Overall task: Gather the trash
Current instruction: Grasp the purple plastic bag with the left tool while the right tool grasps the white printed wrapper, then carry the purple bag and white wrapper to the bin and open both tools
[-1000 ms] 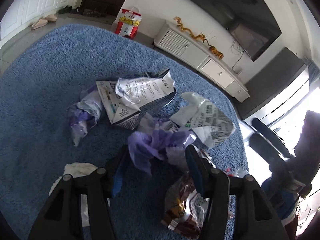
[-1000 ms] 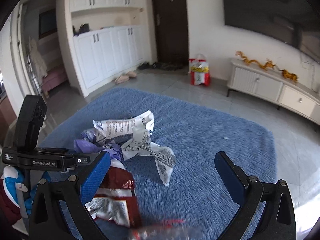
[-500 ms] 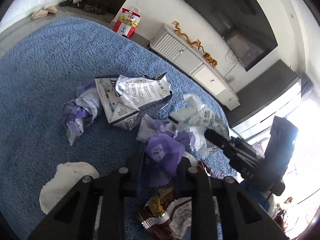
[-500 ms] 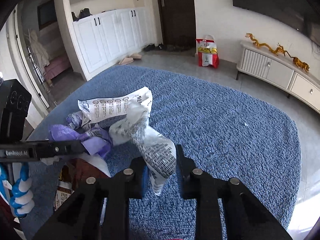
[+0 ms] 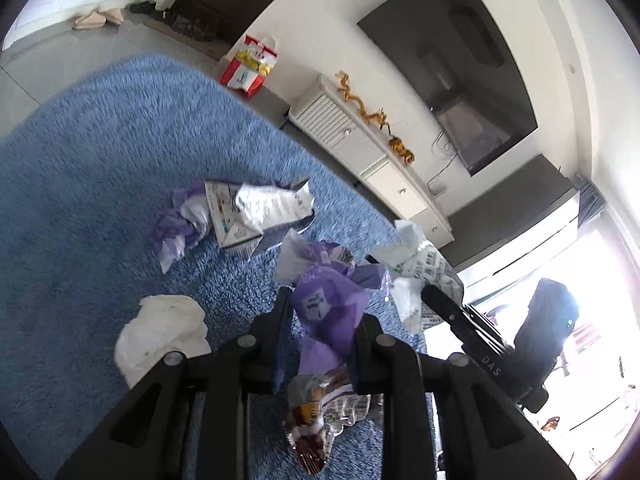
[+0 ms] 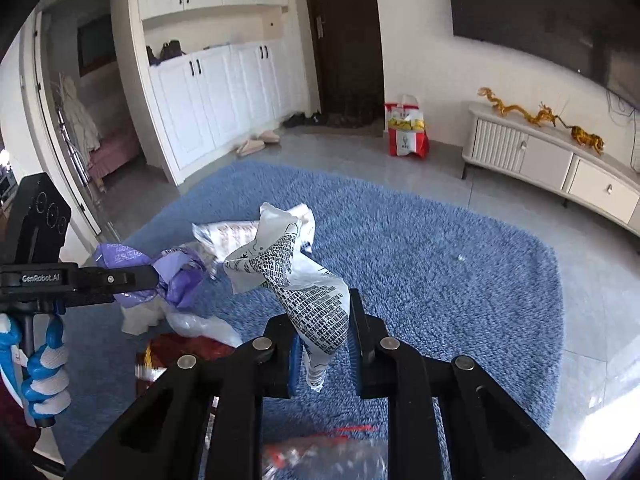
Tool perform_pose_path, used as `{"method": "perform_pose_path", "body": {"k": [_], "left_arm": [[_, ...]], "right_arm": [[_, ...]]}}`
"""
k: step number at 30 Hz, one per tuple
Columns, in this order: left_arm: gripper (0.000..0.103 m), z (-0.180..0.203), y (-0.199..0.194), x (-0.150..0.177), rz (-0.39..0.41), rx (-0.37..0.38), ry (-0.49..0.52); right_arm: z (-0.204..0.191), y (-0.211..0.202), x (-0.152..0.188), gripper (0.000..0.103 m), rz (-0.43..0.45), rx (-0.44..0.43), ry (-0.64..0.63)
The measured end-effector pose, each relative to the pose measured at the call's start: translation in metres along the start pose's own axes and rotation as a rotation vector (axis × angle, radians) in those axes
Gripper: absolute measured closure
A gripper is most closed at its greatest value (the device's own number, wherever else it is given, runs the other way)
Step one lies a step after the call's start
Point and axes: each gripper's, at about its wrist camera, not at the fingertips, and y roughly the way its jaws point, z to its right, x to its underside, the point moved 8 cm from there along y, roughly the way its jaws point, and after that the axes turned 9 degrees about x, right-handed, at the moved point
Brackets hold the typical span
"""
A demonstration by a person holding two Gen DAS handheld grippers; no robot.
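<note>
**Both grippers bag a wrapper and lift**

And they've got them! A second ago both sets of fingers stood wide apart over the pile; now the left gripper (image 5: 320, 320) is clamped on the purple wrapper (image 5: 328, 304), and the right gripper (image 6: 324, 340) is pinched tight on the white printed wrapper (image 6: 304, 284). Both pieces look clear of the blue rug (image 6: 420, 260), so two items are off the floor and ready for carrying to wherever the trash goes; no bin is in view.

The white printed wrapper's long axis runs from between the fingers up toward 11 o'clock, crumpled tip uppermost, a short tail dangling at 6. The purple wrapper is bunched, its bulk spilling toward 12 o'clock in the left view.

Still to collect: the brown snack packet (image 5: 316, 412) just below the left fingers, a white tissue wad (image 5: 160, 332) at 9 o'clock, farther out the flattened silver carton (image 5: 256, 208) and a second purple scrap (image 5: 176, 232) beside it.
</note>
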Motion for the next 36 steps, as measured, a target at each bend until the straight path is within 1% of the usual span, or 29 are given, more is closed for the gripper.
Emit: {"method": "perform_pose_path", "body": {"k": [6, 12, 17, 22, 26, 29, 33, 36], "left_arm": [[0.081, 0.031, -0.034, 0.001, 0.041, 0.008, 0.062], [0.081, 0.076, -0.061, 0.006, 0.075, 0.023, 0.128], [0.081, 0.116, -0.081, 0.015, 0.098, 0.048, 0.187], [0.081, 0.161, -0.089, 0.037, 0.090, 0.076, 0.255], [0.081, 0.192, -0.077, 0.059, 0.053, 0.093, 0.301], [0.081, 0.216, -0.057, 0.081, 0.003, 0.110, 0.339], [0.081, 0.245, -0.017, 0.114, -0.085, 0.132, 0.383], [0.081, 0.264, 0.022, 0.145, -0.173, 0.138, 0.417]], "right_arm": [[-0.004, -0.048, -0.011, 0.085, 0.075, 0.003, 0.004], [0.001, -0.114, -0.019, 0.085, 0.174, 0.022, 0.007], [0.015, -0.174, -0.018, 0.085, 0.256, 0.068, 0.020], [0.035, -0.223, -0.004, 0.085, 0.307, 0.127, 0.048], [0.067, -0.261, 0.021, 0.085, 0.336, 0.197, 0.100], [0.094, -0.280, 0.042, 0.085, 0.340, 0.242, 0.149], [0.139, -0.295, 0.079, 0.085, 0.323, 0.314, 0.229], [0.169, -0.295, 0.110, 0.085, 0.289, 0.362, 0.281]]}}
